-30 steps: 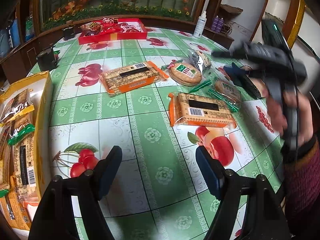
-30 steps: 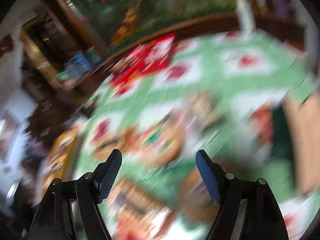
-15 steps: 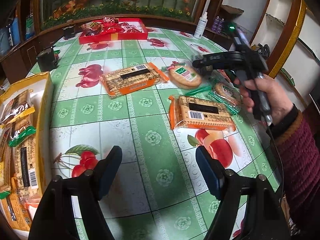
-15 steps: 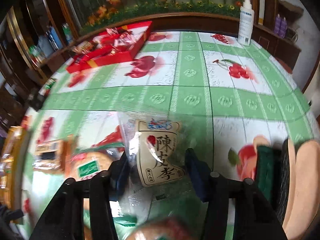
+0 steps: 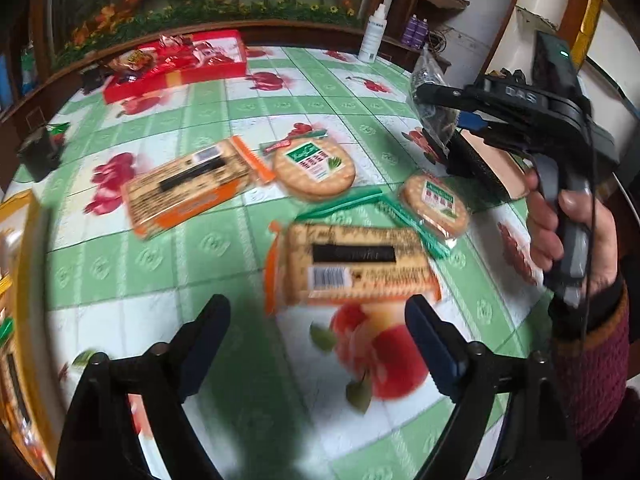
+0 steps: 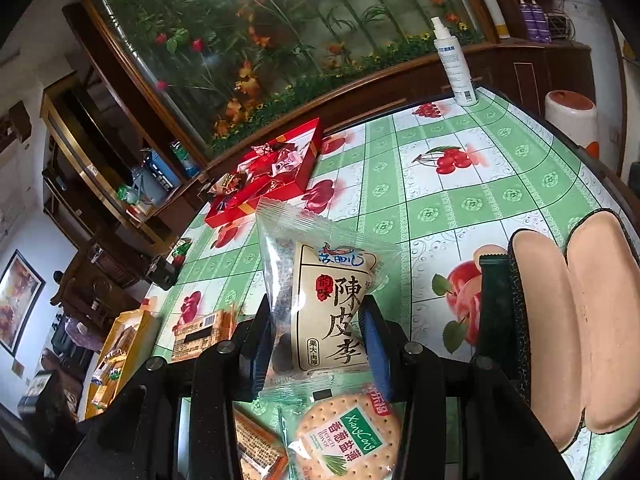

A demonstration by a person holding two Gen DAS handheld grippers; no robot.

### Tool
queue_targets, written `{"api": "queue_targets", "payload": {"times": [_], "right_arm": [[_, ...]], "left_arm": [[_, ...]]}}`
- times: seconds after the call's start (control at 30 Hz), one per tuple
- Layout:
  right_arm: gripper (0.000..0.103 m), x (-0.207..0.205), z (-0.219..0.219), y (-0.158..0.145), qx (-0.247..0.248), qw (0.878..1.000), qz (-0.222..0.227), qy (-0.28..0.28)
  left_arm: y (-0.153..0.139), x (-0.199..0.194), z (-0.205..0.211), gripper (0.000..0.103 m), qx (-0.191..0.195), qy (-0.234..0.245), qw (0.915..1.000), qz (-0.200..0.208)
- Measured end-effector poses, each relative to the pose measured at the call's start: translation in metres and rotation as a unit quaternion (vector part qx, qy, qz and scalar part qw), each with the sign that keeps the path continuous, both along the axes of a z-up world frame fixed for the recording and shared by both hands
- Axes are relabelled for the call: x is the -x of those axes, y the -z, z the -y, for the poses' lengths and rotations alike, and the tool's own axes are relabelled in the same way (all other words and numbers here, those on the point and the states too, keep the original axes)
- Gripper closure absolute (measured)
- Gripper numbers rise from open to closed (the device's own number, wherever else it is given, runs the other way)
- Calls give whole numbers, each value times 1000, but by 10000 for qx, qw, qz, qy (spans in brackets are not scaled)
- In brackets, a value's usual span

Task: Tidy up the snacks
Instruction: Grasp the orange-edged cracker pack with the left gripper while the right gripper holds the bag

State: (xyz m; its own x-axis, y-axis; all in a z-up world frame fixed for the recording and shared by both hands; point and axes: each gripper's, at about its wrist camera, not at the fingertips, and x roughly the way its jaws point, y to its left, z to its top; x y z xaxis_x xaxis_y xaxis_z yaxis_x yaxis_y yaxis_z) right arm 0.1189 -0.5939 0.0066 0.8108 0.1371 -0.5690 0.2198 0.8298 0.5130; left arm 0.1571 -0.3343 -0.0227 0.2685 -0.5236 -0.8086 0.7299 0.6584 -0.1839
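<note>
Right hand-held gripper (image 6: 318,332) around plum packet (image 6: 320,300)

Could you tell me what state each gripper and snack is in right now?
Right gripper: shut on plum packet, lifted off the table.
Left gripper: jaws open, empty.
Nearest cracker pack: flat on tablecloth, sealed.
Red box: open, holding sweets.

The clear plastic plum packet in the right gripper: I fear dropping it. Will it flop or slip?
The clear plastic plum packet probably flops: its top stands unsupported above the right gripper. Its glossy film may slip. Likely light.
</note>
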Motion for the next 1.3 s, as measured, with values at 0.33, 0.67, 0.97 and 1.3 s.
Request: {"api": "queue_targets", "payload": {"times": [0.33, 0.67, 0.97, 1.3], "right_arm": [[58, 12, 23, 2, -357, 9991, 146, 171], [58, 12, 21, -1, -376, 9990, 204, 106], [58, 11, 18, -1, -417, 9989, 213, 29], [58, 9, 11, 0, -358, 9991, 189, -90]], "left_arm": [[13, -39, 49, 15, 280, 225, 9985, -415], [22, 36, 22, 15, -389, 1643, 9849, -379], [8, 61, 44, 13, -885, 1896, 9735, 925], [28, 50, 64, 41, -865, 1419, 9837, 692]]}}
